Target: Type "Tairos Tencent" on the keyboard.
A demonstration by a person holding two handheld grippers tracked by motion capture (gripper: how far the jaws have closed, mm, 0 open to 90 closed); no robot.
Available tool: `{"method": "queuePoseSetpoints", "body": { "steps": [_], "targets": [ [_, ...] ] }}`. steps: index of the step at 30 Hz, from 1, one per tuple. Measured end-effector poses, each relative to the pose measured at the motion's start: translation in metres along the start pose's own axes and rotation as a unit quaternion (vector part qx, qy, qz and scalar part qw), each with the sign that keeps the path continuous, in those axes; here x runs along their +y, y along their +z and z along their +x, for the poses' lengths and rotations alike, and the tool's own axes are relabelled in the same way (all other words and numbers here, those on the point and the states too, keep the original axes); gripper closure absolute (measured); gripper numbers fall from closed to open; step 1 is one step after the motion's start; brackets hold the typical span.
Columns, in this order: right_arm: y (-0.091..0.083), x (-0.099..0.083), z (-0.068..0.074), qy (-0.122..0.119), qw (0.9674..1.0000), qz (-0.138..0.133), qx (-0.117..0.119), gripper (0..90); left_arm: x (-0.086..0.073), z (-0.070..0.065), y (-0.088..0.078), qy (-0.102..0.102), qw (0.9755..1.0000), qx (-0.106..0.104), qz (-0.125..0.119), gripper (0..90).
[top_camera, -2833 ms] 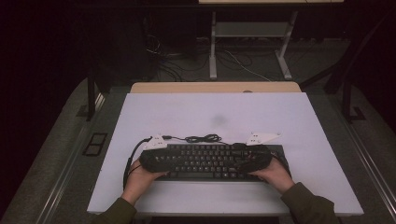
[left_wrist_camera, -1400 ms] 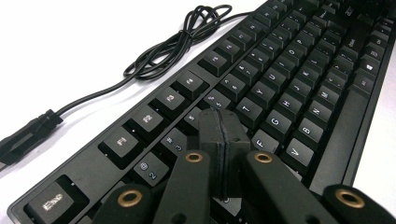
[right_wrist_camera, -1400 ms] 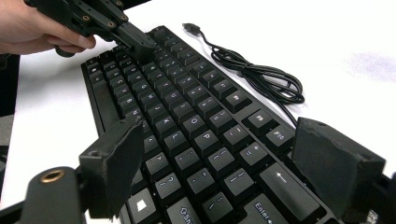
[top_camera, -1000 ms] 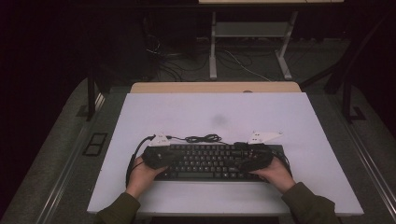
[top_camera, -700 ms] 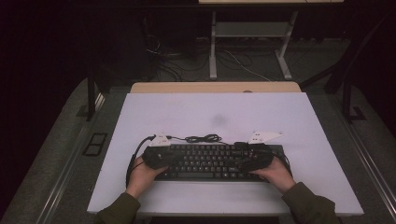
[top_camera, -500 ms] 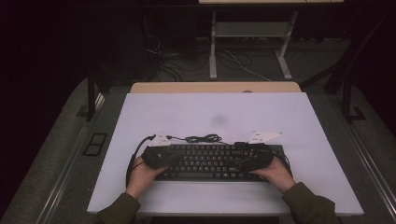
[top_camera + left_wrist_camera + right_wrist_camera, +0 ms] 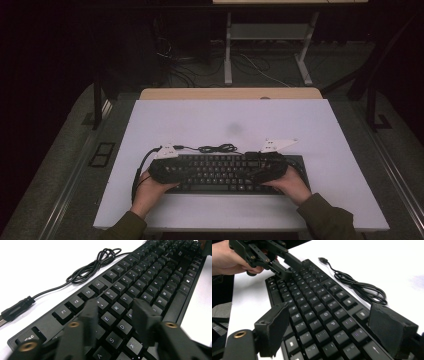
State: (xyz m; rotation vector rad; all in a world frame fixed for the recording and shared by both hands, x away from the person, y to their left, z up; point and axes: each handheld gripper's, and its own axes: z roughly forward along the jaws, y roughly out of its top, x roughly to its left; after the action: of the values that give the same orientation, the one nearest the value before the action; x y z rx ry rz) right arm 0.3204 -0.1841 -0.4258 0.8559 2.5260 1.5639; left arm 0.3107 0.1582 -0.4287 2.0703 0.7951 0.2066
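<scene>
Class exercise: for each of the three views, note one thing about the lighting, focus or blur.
High view: the white table is lit, the room beyond it nearly black. Left gripper view: the left claw is blurred, the keyboard sharper. Right gripper view: the tabletop is overexposed around the cable.

**Colours in the keyboard scene**

Keyboard: black case and black keys with white legends. Cable: black, coiled on the white table. Left gripper and right gripper: black jaws with brass-coloured screw heads, each topped by a pale grey plate. Sleeves: olive green. A faint grey smudge marks the tabletop. Far table edge: light tan wood. Floor: dull grey-green.
</scene>
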Motion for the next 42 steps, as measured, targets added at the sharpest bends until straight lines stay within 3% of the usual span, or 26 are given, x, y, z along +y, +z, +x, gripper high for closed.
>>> {"method": "queuePoseSetpoints", "body": {
  "steps": [7, 14, 25, 32, 36, 42],
  "targets": [
    [0.014, 0.008, 0.007, -0.009, 0.9998, 0.005, 0.016, 18.2, 0.000, -0.004, 0.001, 0.003, 1.0000, -0.003, -0.001, 35.9],
    [0.025, 0.015, 0.012, -0.010, 0.9996, 0.005, 0.027, 33.1, -0.001, -0.005, 0.003, 0.007, 1.0000, -0.005, -0.003, 29.0],
    [0.045, 0.015, 0.021, -0.026, 0.9971, 0.038, 0.061, 65.0, -0.001, -0.007, 0.006, 0.010, 0.9999, -0.009, -0.002, 26.4],
    [0.058, 0.015, 0.032, -0.048, 0.9950, 0.061, 0.063, 83.5, -0.001, -0.008, 0.007, 0.009, 0.9999, -0.010, 0.000, 26.4],
    [0.062, 0.014, 0.036, -0.054, 0.9943, 0.070, 0.061, 88.7, -0.001, -0.008, 0.007, 0.009, 0.9999, -0.011, -0.001, 26.4],
    [0.067, 0.012, 0.038, -0.060, 0.9932, 0.081, 0.057, 89.2, -0.001, -0.007, 0.006, 0.011, 0.9999, -0.010, -0.001, 26.4]
  ]
}}
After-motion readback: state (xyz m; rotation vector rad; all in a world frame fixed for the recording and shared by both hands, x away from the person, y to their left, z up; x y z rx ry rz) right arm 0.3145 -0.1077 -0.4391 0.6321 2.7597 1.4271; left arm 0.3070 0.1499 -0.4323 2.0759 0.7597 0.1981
